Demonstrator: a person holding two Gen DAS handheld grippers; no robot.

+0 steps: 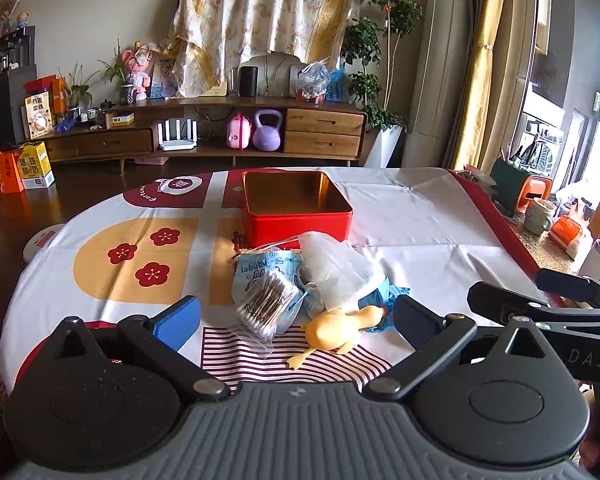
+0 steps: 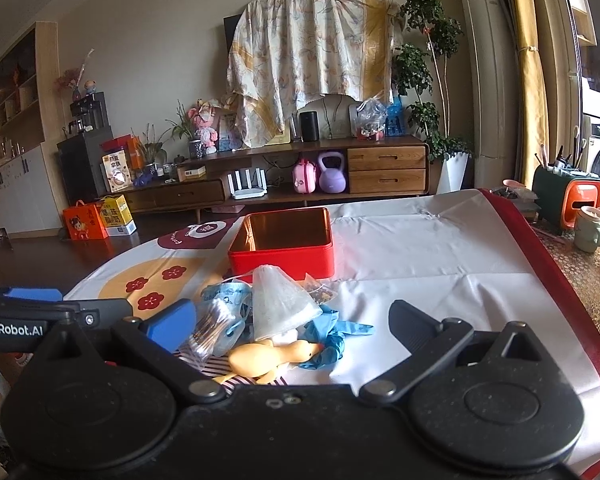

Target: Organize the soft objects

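A heap of soft things lies on the table in front of an open red tin (image 1: 296, 216) (image 2: 282, 246) with a gold inside. It holds a yellow rubber duck (image 1: 340, 328) (image 2: 270, 356), a bag of cotton swabs (image 1: 266, 304) (image 2: 210, 334), a white gauze pouch (image 1: 334, 268) (image 2: 278, 300), a blue glove (image 1: 384, 300) (image 2: 332, 338) and a blue face mask pack (image 1: 264, 266). My left gripper (image 1: 296, 320) stands open just short of the heap, fingers to either side. My right gripper (image 2: 296, 328) is open too, the duck between its fingers.
The round table wears a white cloth (image 1: 420, 232) with red and yellow prints. My right gripper's body (image 1: 540, 308) shows at the right of the left wrist view. A counter with a mug (image 2: 590, 232) borders the table's right edge. A wooden TV cabinet (image 1: 220, 128) stands far behind.
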